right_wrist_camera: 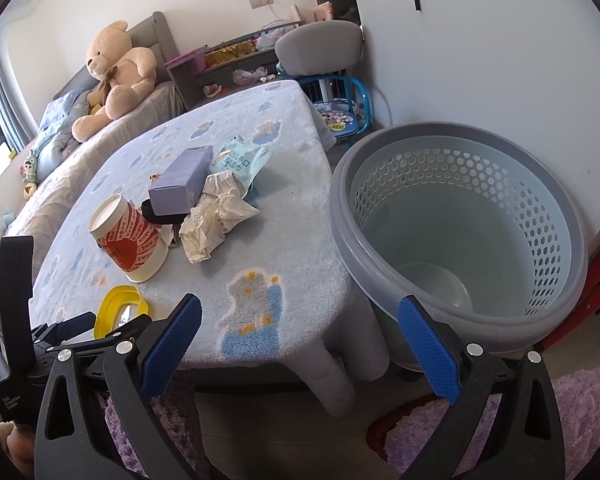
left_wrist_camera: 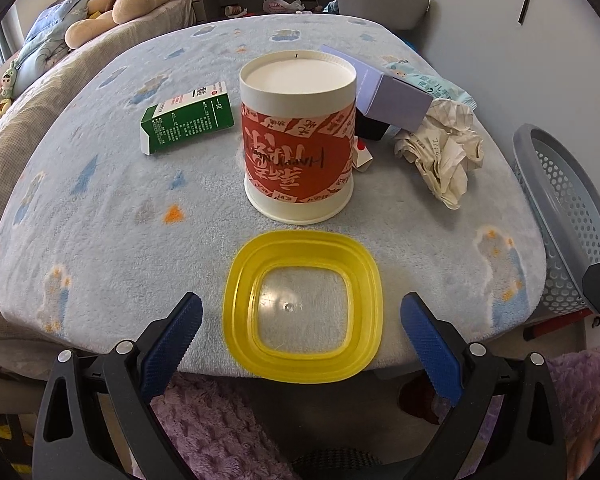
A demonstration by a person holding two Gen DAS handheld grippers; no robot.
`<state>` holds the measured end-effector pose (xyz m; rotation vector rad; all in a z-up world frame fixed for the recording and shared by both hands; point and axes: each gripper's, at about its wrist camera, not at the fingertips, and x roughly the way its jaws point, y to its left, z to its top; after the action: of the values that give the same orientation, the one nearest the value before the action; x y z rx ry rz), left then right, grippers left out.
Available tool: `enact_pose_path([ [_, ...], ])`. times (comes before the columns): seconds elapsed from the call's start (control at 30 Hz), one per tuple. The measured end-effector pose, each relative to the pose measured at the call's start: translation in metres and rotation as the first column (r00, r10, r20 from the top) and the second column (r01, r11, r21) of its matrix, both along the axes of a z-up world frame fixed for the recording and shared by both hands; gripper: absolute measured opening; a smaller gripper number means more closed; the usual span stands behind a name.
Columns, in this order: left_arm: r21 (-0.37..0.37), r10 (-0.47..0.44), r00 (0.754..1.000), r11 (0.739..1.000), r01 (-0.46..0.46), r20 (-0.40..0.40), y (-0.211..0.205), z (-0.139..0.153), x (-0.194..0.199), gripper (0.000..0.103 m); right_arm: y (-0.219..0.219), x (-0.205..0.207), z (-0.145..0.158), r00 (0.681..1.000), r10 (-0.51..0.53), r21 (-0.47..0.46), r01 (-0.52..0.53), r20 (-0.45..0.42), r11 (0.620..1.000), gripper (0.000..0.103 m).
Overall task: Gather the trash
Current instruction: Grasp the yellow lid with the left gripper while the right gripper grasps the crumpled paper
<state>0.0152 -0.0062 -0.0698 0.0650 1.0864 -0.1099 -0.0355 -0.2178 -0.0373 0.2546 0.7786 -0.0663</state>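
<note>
The left gripper [left_wrist_camera: 300, 340] is spread wide and holds nothing, its blue pads flanking a yellow lid [left_wrist_camera: 302, 306] at the lower centre; the right gripper [right_wrist_camera: 300, 340] is likewise spread and empty, low in its frame. A blue fleece-covered table [left_wrist_camera: 100, 220] fills the middle, with a grey perforated basket [right_wrist_camera: 460, 216] just beside it at right. On the table stand an upturned paper cup [left_wrist_camera: 298, 136], a purple box [left_wrist_camera: 396, 98], crumpled paper [left_wrist_camera: 444, 152] and a green carton [left_wrist_camera: 186, 122]. A teddy bear [right_wrist_camera: 114, 68] sits upper left.
</note>
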Motion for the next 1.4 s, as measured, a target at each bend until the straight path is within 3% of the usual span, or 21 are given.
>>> enact_pose_path([
  [0.23, -0.009, -0.025, 1.0, 1.0, 0.025, 0.005, -0.001, -0.006, 0.003, 0.094, 0.003, 0.009, -0.007, 1.0, 0.002, 0.043, -0.002, -0.019, 0.999, 0.097],
  [0.37, -0.002, -0.032, 0.999, 0.999, 0.032, 0.024, 0.001, -0.005, 0.004, 0.073, 0.006, 0.015, -0.008, 1.0, 0.006, 0.045, -0.004, -0.028, 0.999, 0.097],
  [0.47, -0.02, -0.036, 0.999, 0.999, 0.036, 0.029, 0.005, -0.003, 0.004, 0.068, 0.009, 0.018, -0.009, 0.999, 0.012, 0.033, -0.011, -0.031, 0.999, 0.097],
  [1.0, 0.008, 0.04, 0.983, 0.999, -0.043, 0.179, 0.036, 0.042, -0.007, 0.068, 0.042, 0.078, -0.008, 0.987, 0.152, -0.029, -0.154, -0.053, 0.988, 0.097],
  [1.4, -0.01, 0.074, 0.971, 0.997, -0.074, 0.228, 0.051, 0.056, 0.005, 0.068, 0.064, 0.133, -0.03, 0.96, 0.226, -0.077, -0.241, -0.167, 0.967, 0.097],
])
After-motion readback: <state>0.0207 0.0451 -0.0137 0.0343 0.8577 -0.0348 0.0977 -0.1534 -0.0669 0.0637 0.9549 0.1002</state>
